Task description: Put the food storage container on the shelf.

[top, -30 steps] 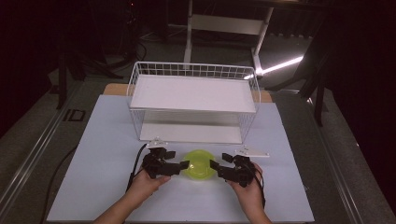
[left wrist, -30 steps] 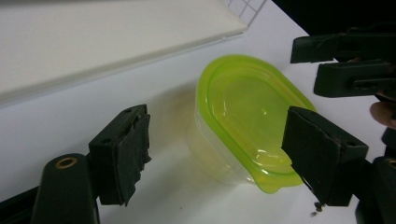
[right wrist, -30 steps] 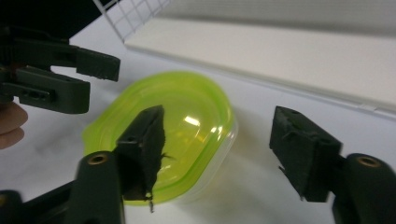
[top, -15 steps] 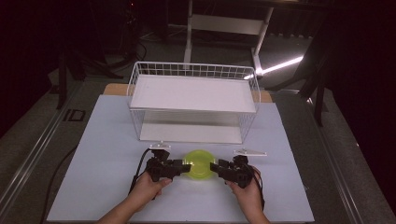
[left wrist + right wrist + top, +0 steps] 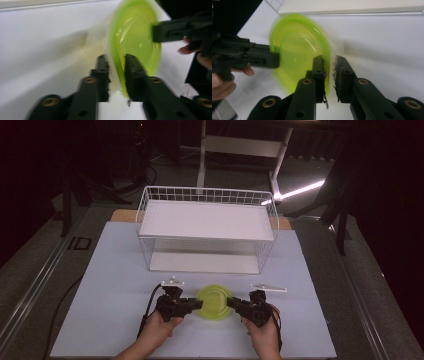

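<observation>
Now the green plate (image 5: pixel 214 302) sits on the white table (image 5: pixel 110 270) just in front of the wire rack (image 5: pixel 207 227). My left gripper (image 5: pixel 196 303) and right gripper (image 5: pixel 233 302) have just been closing and pinch its opposite rims. Gripping looks done; lifting it toward the rack remains, I judge.

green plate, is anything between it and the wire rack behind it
Nothing visible. The green plate is pinched at opposite rims by the left gripper and right gripper, whose jaws have just been closing. Bare white table lies between it and the wire rack.
</observation>
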`<state>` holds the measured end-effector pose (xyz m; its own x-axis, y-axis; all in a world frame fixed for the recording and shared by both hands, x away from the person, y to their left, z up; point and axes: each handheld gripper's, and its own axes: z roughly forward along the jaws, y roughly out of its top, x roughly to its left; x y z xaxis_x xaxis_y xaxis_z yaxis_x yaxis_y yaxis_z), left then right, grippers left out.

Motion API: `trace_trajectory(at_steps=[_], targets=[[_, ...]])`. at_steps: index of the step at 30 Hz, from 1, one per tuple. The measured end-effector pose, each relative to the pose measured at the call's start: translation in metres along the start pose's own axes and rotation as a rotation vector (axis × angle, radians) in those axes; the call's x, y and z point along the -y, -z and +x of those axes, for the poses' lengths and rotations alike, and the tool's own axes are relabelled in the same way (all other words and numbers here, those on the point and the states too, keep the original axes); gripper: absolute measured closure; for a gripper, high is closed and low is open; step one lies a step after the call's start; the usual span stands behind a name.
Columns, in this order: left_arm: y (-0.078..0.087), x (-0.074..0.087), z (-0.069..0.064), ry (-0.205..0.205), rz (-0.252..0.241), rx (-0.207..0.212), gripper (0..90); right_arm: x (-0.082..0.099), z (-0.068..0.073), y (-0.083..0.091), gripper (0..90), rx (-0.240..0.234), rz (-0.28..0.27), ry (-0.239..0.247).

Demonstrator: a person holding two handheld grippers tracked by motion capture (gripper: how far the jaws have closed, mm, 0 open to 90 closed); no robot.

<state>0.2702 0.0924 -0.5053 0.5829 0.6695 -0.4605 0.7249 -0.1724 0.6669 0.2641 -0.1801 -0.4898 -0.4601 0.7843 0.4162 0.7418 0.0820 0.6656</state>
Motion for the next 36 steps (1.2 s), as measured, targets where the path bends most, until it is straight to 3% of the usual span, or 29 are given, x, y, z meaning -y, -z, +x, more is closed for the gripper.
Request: trace_trajectory(at_steps=[10,21,26,31,36], targets=[[0.015,-0.008,-0.001,-0.009,-0.058,-0.007,81.0,-0.006,0.012,0.003,80.1,0.004,-0.049,0.067],[0.032,-0.022,0.014,-0.017,-0.145,0.011,81.8,-0.030,0.022,-0.004,80.0,-0.007,-0.104,0.109],[0.030,-0.027,0.022,-0.001,-0.143,-0.013,81.8,-0.039,0.024,-0.013,79.9,0.006,-0.104,0.110],[0.026,-0.030,0.032,0.016,-0.155,0.004,81.9,-0.043,0.023,-0.022,79.8,0.030,-0.112,0.111],[0.019,-0.036,0.037,0.006,-0.155,-0.030,81.7,-0.047,0.020,-0.029,79.7,0.055,-0.125,0.114]])
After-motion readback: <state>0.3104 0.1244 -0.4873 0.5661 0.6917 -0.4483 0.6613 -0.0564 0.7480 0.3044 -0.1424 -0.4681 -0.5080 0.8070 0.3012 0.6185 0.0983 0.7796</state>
